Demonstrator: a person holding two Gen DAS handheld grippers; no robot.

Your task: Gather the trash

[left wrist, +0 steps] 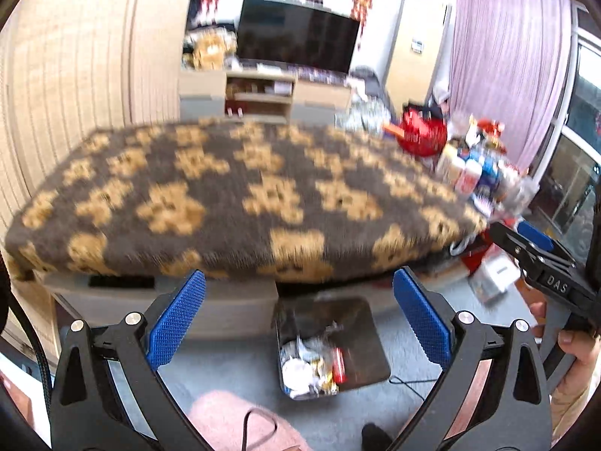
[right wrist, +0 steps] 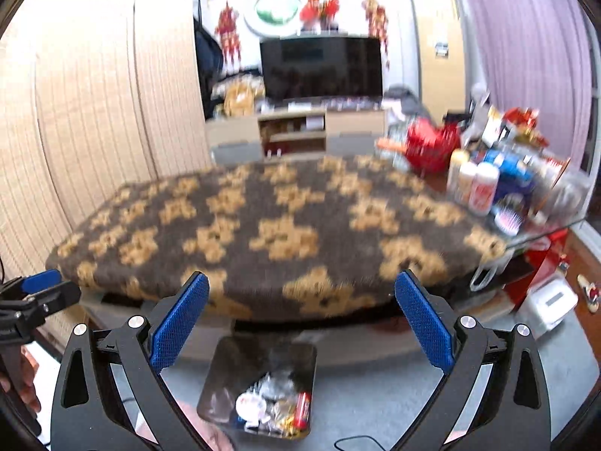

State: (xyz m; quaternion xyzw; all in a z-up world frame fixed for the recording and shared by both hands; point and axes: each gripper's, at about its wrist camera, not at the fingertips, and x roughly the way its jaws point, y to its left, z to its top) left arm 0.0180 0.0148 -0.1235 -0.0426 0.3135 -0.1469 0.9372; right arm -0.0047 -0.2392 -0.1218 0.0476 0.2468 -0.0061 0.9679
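- Blue-padded left gripper [left wrist: 298, 314] I held stood wide open, empty.
- Blue-padded right gripper [right wrist: 302, 315] likewise gaped, gripping nothing.
- Crumpled wrappers and a red can [left wrist: 319, 366] lay in the dark rectangular bin [left wrist: 360, 323] on the grey floor [left wrist: 375, 417], below the brown bear-patterned blanket [left wrist: 233, 195].

You are in a home living room. A big dark TV [right wrist: 321, 67] sits on a low wooden cabinet [right wrist: 296, 135], with red decorations [right wrist: 319, 7] above it and a purple curtain [right wrist: 526, 56] to its right.
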